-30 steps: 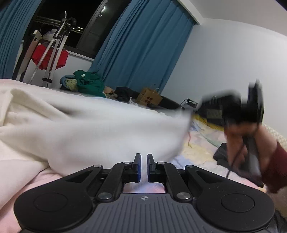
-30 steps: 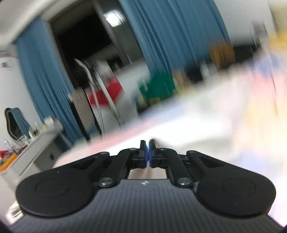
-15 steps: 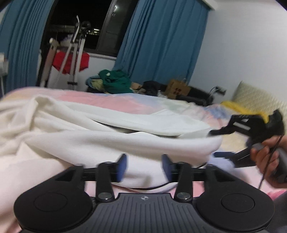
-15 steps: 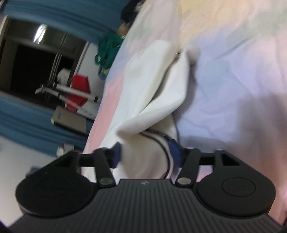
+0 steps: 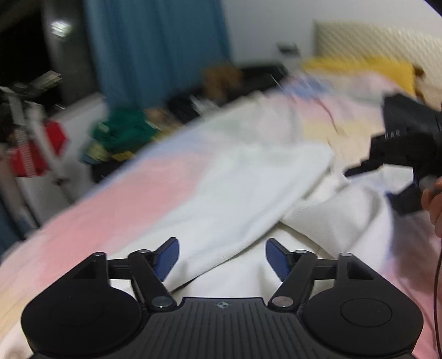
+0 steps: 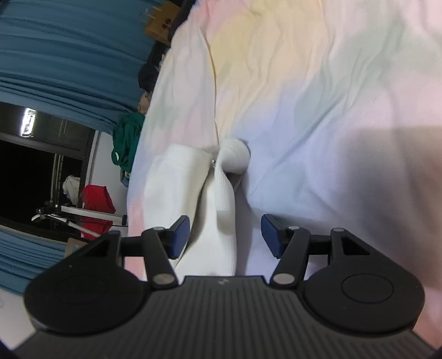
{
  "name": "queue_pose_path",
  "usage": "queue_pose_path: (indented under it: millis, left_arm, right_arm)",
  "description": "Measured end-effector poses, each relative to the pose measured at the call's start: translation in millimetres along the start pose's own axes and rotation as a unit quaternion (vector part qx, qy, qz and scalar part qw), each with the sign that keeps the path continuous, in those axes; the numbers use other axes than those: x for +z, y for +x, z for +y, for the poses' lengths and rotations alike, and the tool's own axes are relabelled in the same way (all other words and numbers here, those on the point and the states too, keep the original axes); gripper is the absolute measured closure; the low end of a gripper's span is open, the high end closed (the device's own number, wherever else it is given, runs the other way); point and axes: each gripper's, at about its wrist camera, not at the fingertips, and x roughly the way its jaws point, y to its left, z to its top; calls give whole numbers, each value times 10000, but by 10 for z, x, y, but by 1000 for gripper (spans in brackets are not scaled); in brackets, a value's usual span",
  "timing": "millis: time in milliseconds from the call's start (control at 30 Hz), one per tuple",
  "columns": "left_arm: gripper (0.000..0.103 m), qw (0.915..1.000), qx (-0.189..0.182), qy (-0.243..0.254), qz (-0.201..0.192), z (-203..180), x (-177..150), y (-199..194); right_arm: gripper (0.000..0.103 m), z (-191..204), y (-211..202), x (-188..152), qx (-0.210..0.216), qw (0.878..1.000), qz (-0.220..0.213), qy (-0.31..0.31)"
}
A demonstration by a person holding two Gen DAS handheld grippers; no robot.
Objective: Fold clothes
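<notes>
A white garment [image 5: 248, 193] lies spread and partly folded over on the pastel bedsheet [image 5: 138, 187]. My left gripper [image 5: 222, 255] is open and empty, just above the garment's near fold. My right gripper [image 6: 225, 234] is open and empty, with the garment's ribbed cuff and sleeve [image 6: 221, 215] lying between its fingers, not gripped. The right gripper also shows in the left wrist view [image 5: 386, 176] at the right, held by a hand, beside the garment's far corner. The left wrist view is blurred by motion.
Blue curtains [image 5: 154, 49] and a dark window are behind the bed. A green clothes pile [image 5: 121, 135], a red cloth on a rack [image 5: 36, 154] and a cardboard box [image 6: 160, 24] stand beyond the bed's far edge. A yellow pillow [image 5: 359, 69] lies by the headboard.
Both grippers went from shut on the white garment to open, letting it drop onto the bed. The left view has swung right; the right gripper has tilted down over the sleeve.
</notes>
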Motion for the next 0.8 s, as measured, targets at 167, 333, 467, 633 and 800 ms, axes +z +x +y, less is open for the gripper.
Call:
queue_pose_path:
  millis: [167,333,467,633,800]
  left_arm:
    - [43,9942,-108,804,711,-63,245,689]
    - [95,9968,-264,408,641,66,565,939]
    - [96,9977,211,-648,39,673,986,935]
    - [94,9711,1599,-1769,-111,1451,1359,1241]
    - [76,9488,1907,-2497,341,1784,1261,1613]
  right_arm:
    - [48,-52,146,1,3,9998,111,-162]
    - [49,-99,141,29,62,10000,-34,-67]
    - [48,-74,137,-1,39,9997,-101,-198]
    - [48,27,185,-100,-87,9967,-204,-787]
    - [47,71,211,-44,-41,9955,-287,-906]
